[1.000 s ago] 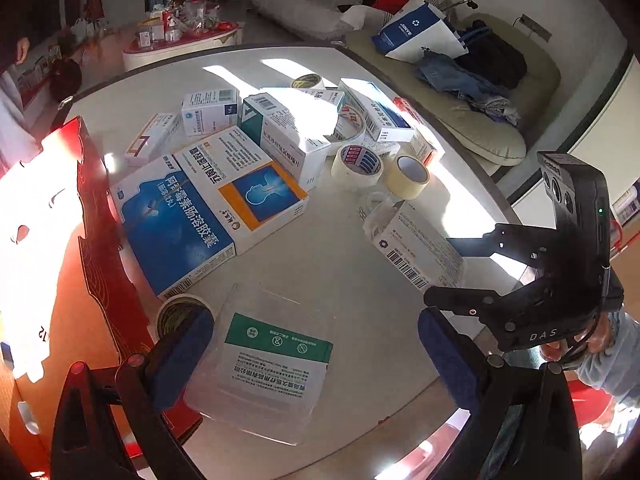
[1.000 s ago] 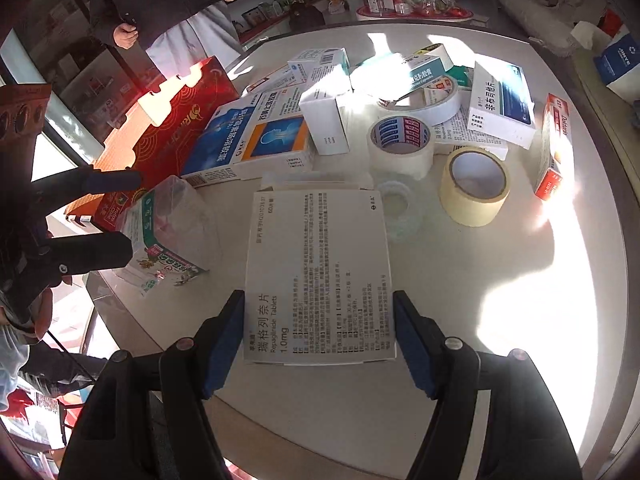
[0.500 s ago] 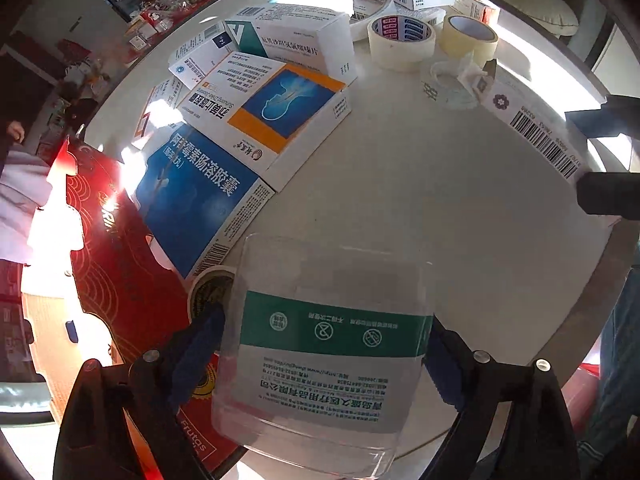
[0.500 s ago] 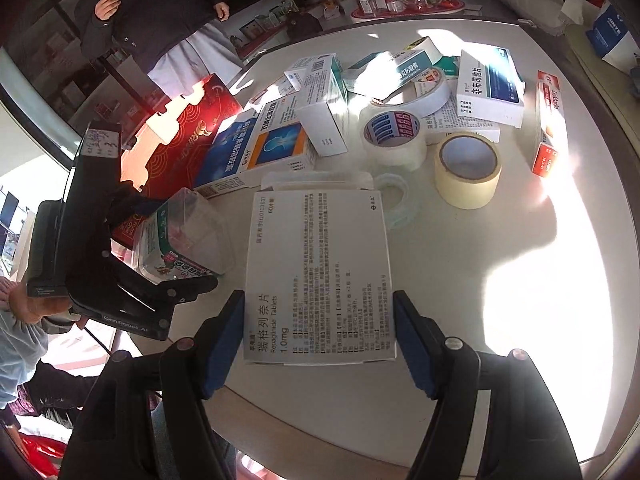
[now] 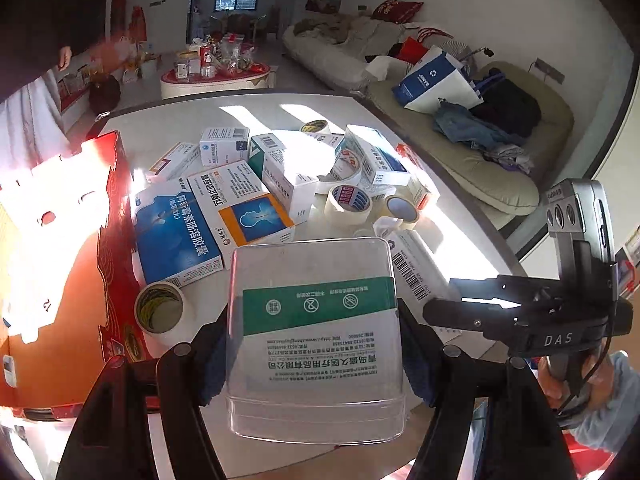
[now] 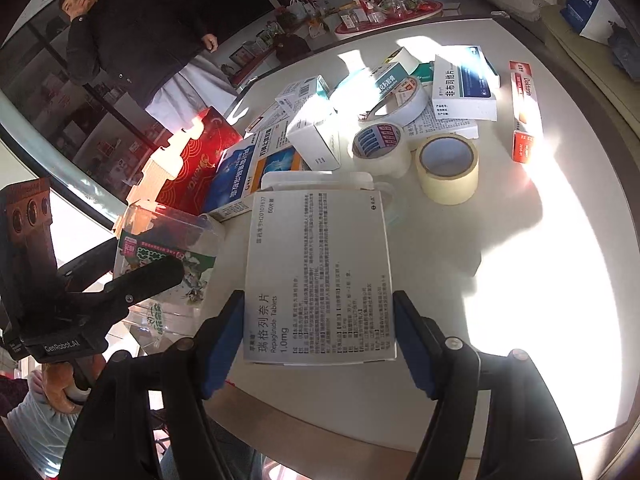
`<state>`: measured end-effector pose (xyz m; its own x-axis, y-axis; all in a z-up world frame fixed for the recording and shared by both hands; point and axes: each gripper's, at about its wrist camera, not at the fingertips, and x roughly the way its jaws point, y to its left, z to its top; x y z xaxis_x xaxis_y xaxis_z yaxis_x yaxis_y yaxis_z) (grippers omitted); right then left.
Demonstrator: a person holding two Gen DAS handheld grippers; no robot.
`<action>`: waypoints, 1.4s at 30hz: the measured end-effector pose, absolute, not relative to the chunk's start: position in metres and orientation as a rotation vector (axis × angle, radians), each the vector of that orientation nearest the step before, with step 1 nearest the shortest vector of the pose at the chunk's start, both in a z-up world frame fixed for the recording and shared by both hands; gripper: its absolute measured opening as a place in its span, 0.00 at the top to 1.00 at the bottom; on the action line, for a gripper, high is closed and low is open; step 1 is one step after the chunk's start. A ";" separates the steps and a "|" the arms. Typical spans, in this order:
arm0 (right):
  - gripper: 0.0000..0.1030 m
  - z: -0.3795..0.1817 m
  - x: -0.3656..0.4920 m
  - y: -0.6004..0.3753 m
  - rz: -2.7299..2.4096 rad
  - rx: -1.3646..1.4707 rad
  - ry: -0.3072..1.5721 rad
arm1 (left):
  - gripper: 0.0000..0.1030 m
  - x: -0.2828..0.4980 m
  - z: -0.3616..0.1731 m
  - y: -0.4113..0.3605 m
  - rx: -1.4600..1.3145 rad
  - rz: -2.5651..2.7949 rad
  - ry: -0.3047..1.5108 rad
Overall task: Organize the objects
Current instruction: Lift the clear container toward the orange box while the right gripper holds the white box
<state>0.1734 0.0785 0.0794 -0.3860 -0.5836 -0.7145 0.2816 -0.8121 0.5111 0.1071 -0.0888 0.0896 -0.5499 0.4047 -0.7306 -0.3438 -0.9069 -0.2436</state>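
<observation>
The clear plastic box (image 5: pixel 316 336) is being closed on by the left gripper (image 5: pixel 314 354) just beside the red carton (image 5: pixel 76 248), long axis pointing away, while the tablet box (image 6: pixel 320 276) is pinched by the right gripper (image 6: pixel 318 338).

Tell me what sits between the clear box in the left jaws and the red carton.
Only a tape roll stands on the table beside the red carton, left of the clear box. The left gripper jaws are closing on that box; nothing else blocks it.

Red box (image 5: pixel 60 240) cut off left
</observation>
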 end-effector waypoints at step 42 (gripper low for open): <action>0.31 0.068 0.178 0.027 -1.918 1.329 -0.665 | 0.26 0.170 0.141 -0.135 -0.844 2.816 -0.145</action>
